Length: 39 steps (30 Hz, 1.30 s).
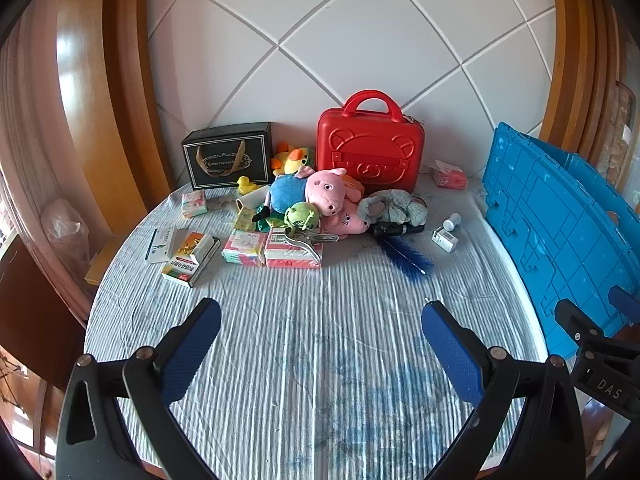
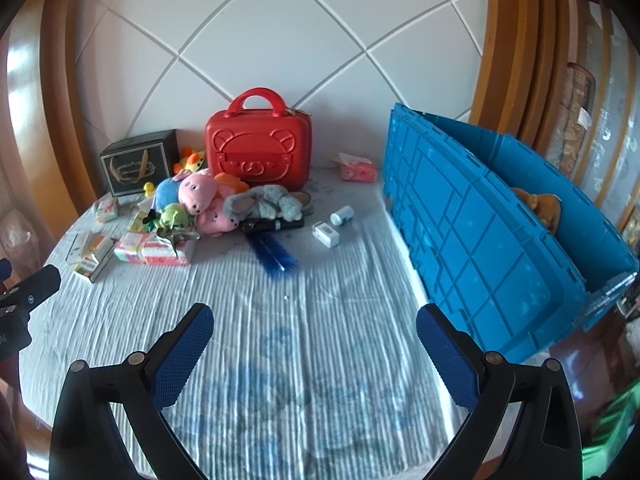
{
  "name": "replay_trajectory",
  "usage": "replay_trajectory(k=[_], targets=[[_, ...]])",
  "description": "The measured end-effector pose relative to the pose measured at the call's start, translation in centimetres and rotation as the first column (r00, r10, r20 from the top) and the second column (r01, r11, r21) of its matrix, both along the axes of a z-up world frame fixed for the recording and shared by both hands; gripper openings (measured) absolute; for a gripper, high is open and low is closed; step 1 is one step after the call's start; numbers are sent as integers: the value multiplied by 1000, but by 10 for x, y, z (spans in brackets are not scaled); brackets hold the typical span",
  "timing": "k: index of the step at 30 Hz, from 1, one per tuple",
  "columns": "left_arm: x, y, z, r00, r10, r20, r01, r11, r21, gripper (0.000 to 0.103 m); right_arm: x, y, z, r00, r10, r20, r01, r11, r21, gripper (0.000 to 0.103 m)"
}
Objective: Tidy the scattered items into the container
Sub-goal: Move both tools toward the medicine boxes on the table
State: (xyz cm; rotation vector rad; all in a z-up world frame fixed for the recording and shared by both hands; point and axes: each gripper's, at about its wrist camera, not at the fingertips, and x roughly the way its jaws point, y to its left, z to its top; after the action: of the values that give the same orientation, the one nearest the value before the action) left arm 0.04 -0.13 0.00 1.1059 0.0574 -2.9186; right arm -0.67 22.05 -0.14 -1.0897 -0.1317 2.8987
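A blue plastic crate (image 2: 480,216) stands at the right of the table, with a brown plush toy (image 2: 540,204) inside; it also shows in the left wrist view (image 1: 552,216). Scattered items lie at the far middle: a pile of plush toys with a pink pig (image 1: 326,190) (image 2: 198,190), small boxes (image 1: 292,250) (image 2: 160,250), a blue brush (image 1: 404,254) (image 2: 274,254), a white bottle (image 2: 342,215) and a small white box (image 2: 327,235). My left gripper (image 1: 320,340) is open and empty above the near cloth. My right gripper (image 2: 314,344) is open and empty, beside the crate.
A red case (image 1: 370,152) (image 2: 258,152) and a black gift box (image 1: 228,156) stand against the wall. A pink tissue pack (image 2: 358,170) lies near the crate. The table has a striped cloth (image 2: 300,320). Wooden frames flank both sides.
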Motion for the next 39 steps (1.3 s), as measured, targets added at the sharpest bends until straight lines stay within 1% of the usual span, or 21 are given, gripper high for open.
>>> replay_trajectory(k=[8, 12, 15, 17, 19, 21, 24, 26, 32, 36, 39], targets=[[-10, -5, -8, 998, 55, 17, -55, 998, 6, 102, -20, -2, -9, 997, 69, 21, -68, 998, -16, 103], [-17, -11, -18, 994, 102, 48, -102, 995, -3, 102, -37, -3, -19, 992, 115, 49, -113, 993, -36, 103], [-20, -26, -33, 982, 166, 89, -163, 986, -38, 102, -52, -7, -34, 982, 172, 82, -167, 984, -63, 103], [-19, -45, -46, 970, 210, 121, -206, 977, -47, 102, -65, -14, -48, 972, 211, 103, -205, 976, -68, 103], [-20, -65, -55, 959, 241, 149, -239, 970, -35, 102, -77, -26, -60, 965, 224, 138, -217, 974, -64, 103], [-22, -88, -63, 946, 280, 165, -280, 960, -25, 102, -84, -38, -66, 955, 249, 161, -237, 968, -87, 103], [-29, -127, -72, 934, 313, 175, -314, 949, -19, 102, -90, -71, -71, 938, 301, 171, -292, 954, -73, 103], [-37, -151, -79, 934, 305, 184, -306, 952, -24, 102, -95, -92, -74, 935, 311, 170, -304, 950, -65, 103], [-85, -224, -105, 945, 231, 231, -225, 973, -54, 102, -121, -183, -85, 922, 333, 197, -319, 943, -100, 103], [-127, -267, -126, 947, 171, 273, -168, 985, -34, 102, -145, -240, -99, 918, 330, 218, -307, 942, -133, 103], [-155, -284, -141, 944, 144, 296, -145, 989, -18, 102, -167, -271, -114, 915, 314, 252, -282, 946, -157, 103]])
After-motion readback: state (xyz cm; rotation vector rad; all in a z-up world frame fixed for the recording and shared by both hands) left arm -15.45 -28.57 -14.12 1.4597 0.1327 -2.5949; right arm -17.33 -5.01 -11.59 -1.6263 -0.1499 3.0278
